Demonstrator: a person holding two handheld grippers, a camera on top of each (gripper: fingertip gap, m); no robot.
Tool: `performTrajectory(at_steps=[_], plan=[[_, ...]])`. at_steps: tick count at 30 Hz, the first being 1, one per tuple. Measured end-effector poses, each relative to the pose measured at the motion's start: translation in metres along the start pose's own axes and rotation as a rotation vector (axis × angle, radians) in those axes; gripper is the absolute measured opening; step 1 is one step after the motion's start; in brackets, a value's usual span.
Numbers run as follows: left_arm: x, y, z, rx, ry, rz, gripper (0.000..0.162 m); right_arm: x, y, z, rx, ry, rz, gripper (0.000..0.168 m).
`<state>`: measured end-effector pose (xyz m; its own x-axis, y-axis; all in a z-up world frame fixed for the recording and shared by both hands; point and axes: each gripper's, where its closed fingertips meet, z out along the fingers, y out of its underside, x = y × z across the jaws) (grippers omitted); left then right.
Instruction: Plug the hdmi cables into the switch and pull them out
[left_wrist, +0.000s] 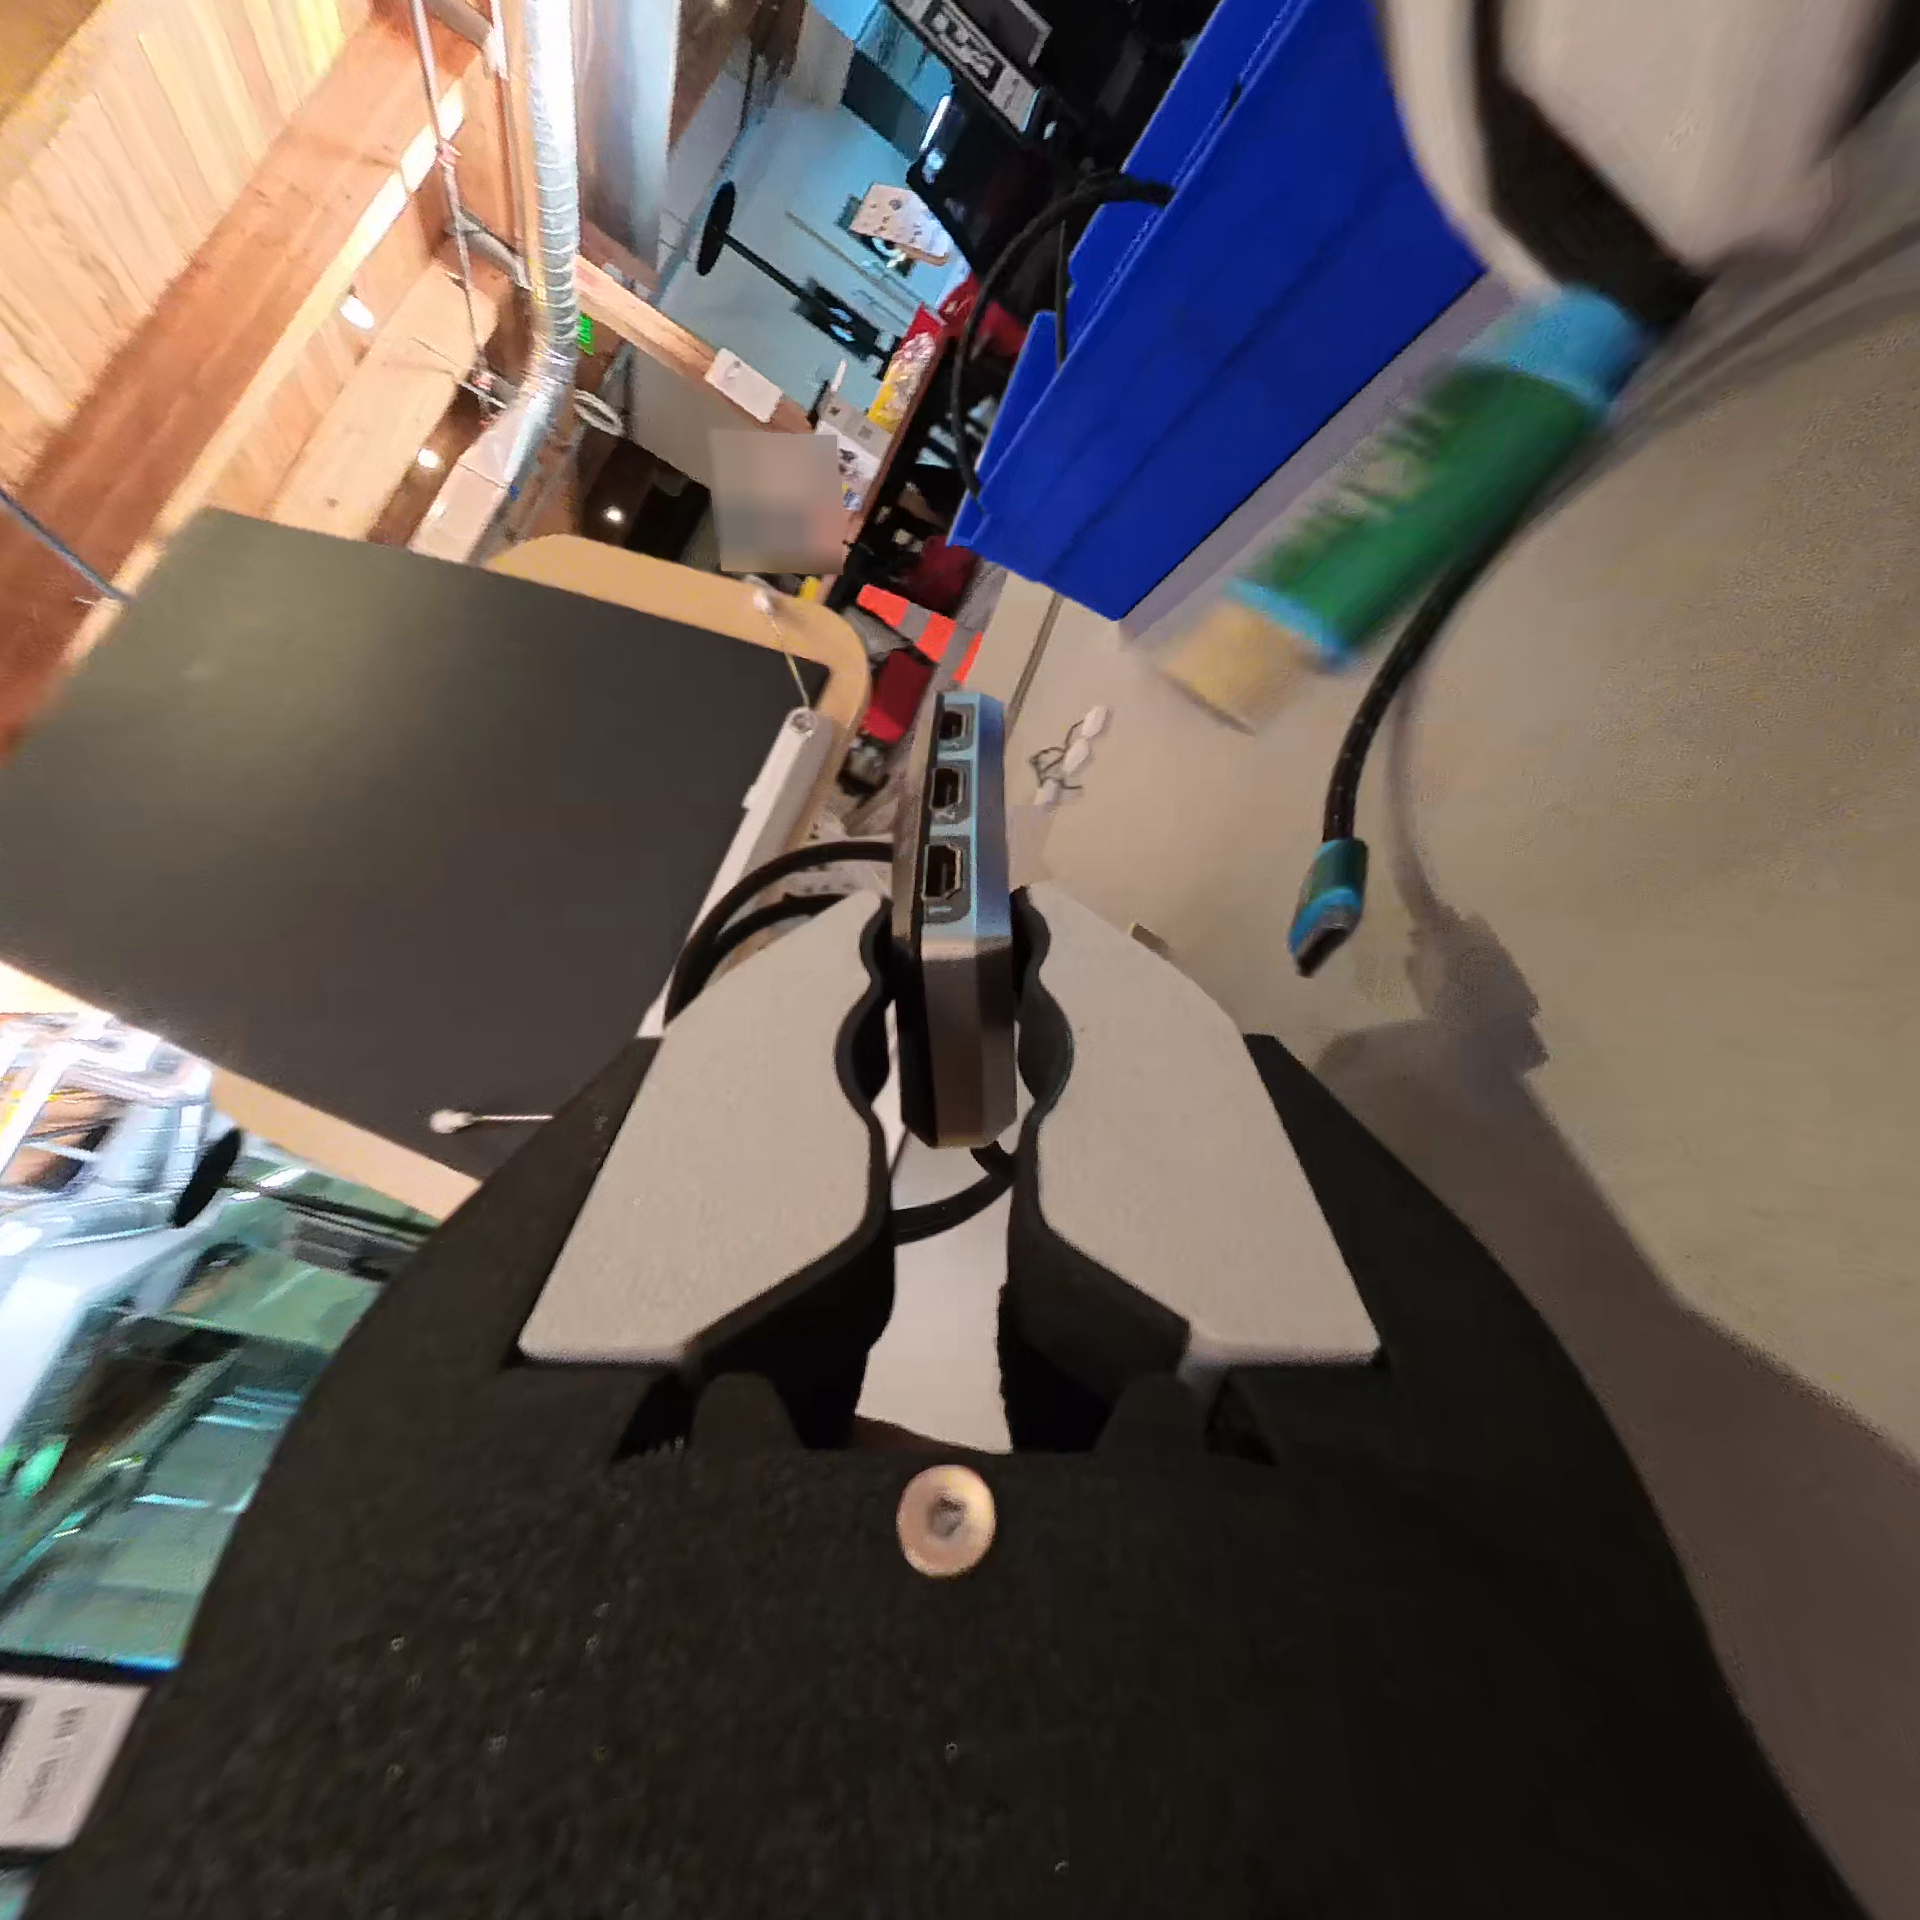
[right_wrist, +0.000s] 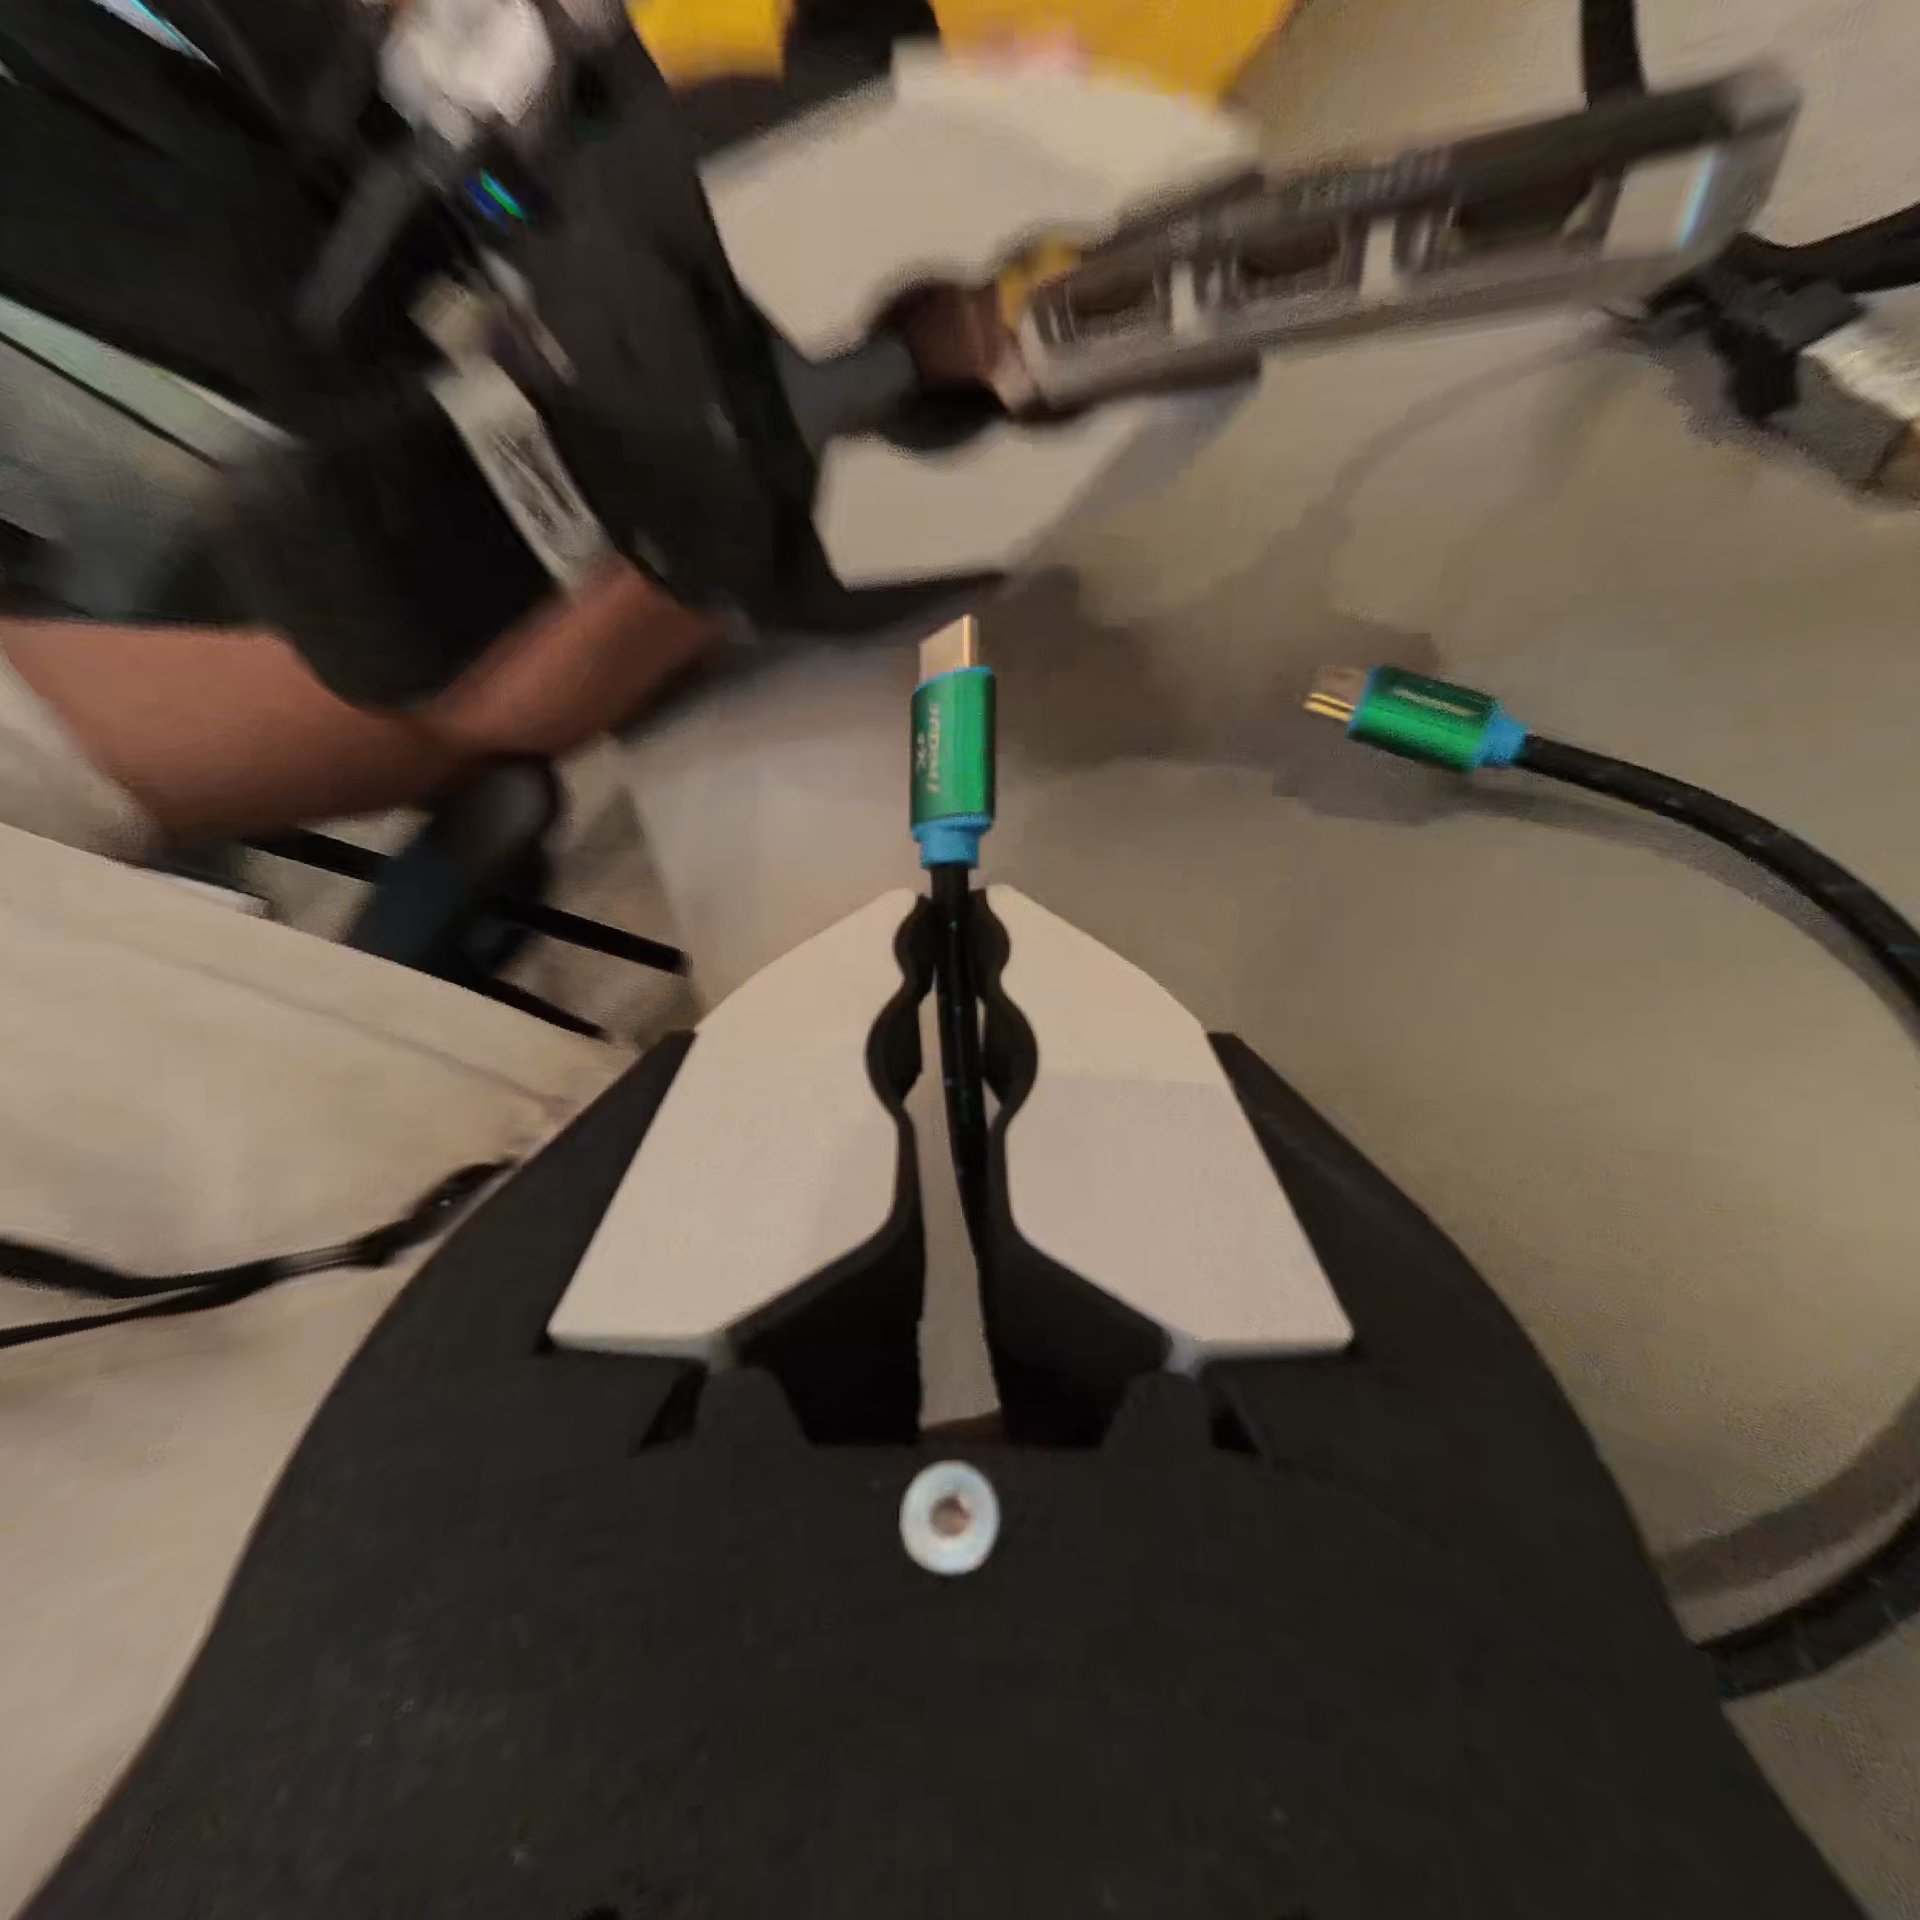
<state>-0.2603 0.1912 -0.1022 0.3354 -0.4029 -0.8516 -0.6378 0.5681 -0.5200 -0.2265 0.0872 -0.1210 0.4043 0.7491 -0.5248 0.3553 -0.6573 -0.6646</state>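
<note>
Your left gripper clamps the grey switch at frame centre, its ports empty. Your right gripper pinches the black braid of an HDMI cable, its green plug pointing up-frame. Beyond, at right, a second HDMI cable lies loose on the beige table, apart from the blurred switch at upper right.

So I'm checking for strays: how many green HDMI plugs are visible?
2: one plug juts from the right gripper, shut on its cable; the other lies on the table. None seen elsewhere.
</note>
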Motion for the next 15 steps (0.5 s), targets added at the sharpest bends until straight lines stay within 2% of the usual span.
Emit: performTrajectory(at_steps=[3, 6, 15], plan=[[0.005, -0.002, 0.003, -0.016, -0.056, 0.075, 0.02, -0.002, -0.021, -0.015, 0.041, -0.123, 0.229, 0.005], [0.008, -0.006, 0.005, -0.02, -0.091, 0.14, 0.02, 0.001, -0.024, -0.018, 0.037, -0.204, 0.398, 0.005], [0.016, -0.016, 0.004, -0.001, -0.127, 0.268, 0.02, 0.008, -0.019, -0.01, -0.021, -0.258, 0.548, 0.005]])
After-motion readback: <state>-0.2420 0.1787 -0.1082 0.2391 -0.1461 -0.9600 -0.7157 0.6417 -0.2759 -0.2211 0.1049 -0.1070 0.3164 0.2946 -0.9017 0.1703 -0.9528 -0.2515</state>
